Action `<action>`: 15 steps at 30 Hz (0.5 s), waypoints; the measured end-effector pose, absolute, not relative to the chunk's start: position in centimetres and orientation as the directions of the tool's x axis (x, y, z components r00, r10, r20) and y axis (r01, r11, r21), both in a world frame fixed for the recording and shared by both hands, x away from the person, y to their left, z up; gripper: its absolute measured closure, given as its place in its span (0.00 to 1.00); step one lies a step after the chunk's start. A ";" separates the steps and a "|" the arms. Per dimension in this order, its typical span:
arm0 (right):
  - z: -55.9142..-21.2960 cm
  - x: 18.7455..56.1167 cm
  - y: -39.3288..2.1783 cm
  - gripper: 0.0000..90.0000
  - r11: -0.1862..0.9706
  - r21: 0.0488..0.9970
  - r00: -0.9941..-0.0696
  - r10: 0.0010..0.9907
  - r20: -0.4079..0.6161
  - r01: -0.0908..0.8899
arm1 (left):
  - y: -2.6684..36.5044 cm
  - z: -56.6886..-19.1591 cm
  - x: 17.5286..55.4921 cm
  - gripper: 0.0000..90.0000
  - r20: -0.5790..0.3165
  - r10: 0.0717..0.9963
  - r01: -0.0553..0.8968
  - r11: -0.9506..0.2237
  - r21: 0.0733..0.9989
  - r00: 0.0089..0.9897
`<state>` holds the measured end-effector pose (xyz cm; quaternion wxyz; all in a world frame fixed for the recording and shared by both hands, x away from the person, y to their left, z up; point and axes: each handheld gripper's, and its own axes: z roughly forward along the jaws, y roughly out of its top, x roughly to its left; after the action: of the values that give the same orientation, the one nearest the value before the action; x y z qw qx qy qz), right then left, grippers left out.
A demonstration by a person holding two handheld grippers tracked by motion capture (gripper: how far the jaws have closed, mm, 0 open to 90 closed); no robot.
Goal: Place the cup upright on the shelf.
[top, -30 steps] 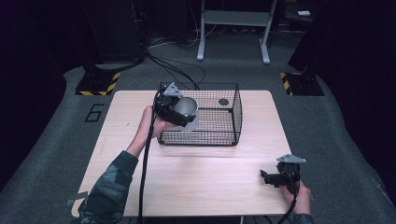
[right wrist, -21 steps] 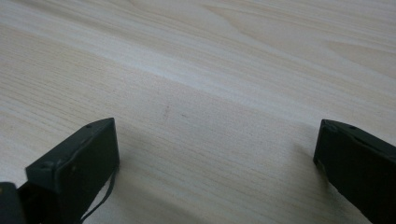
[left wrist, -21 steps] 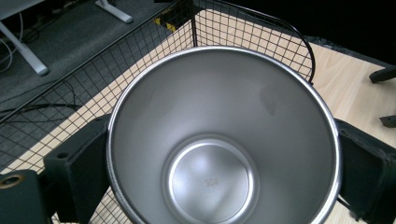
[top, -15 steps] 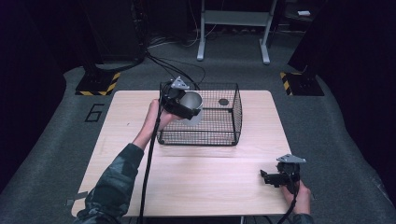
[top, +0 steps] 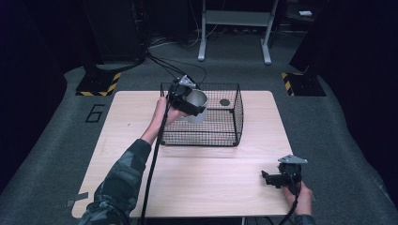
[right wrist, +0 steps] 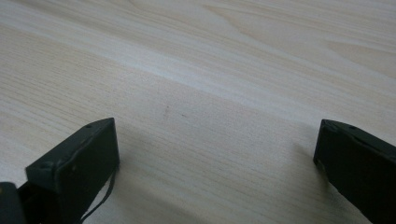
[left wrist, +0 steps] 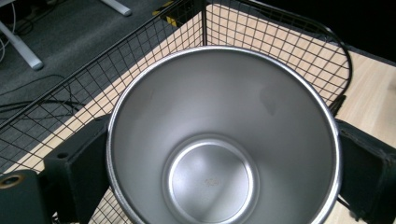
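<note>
The left gripper (top: 187, 98) is clamping a steel cup (top: 197, 105) between its jaws, one black jaw pressing on each side of the cup's wall just under the rim. The cup (left wrist: 223, 140) is lying tilted, its long axis running roughly level, with the open mouth facing back toward the gripper's camera and toward the person's left hand (top: 165, 112), and its base pointing into the wire basket (top: 234, 123). It is hanging over the basket's near-left corner, above the rim, not resting on the mesh floor. The cup is looking plain and round, brushed silver inside with a brighter polished lip and a flat circular bottom, and it is holding nothing. A small dark round thing (top: 225, 102) is lying in the basket toward its far-right part. Well apart from the basket, near the table's (top: 211, 187) front-right corner, the right gripper (top: 274, 179) is sitting low over bare wood with its jaws spread wide on nothing.
</note>
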<state>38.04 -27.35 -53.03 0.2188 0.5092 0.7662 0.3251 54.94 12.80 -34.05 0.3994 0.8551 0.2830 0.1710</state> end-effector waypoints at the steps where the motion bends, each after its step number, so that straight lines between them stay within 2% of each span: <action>1: -53.0 38.0 -27.3 0.00 0.270 0.721 -0.385 0.923 -0.004 0.638 | 12.7 -34.2 55.1 0.07 0.065 0.621 0.351 -0.522 0.778 0.781; 15: -53.0 38.0 -27.4 0.00 0.270 0.721 -0.386 0.923 -0.004 0.638 | 11.7 -36.3 57.1 0.07 0.058 0.630 0.380 -0.536 0.754 0.774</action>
<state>38.03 -27.35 -53.03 0.2187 0.5093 0.7662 0.3251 57.13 11.72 -36.33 0.3820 0.8609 0.2934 0.1639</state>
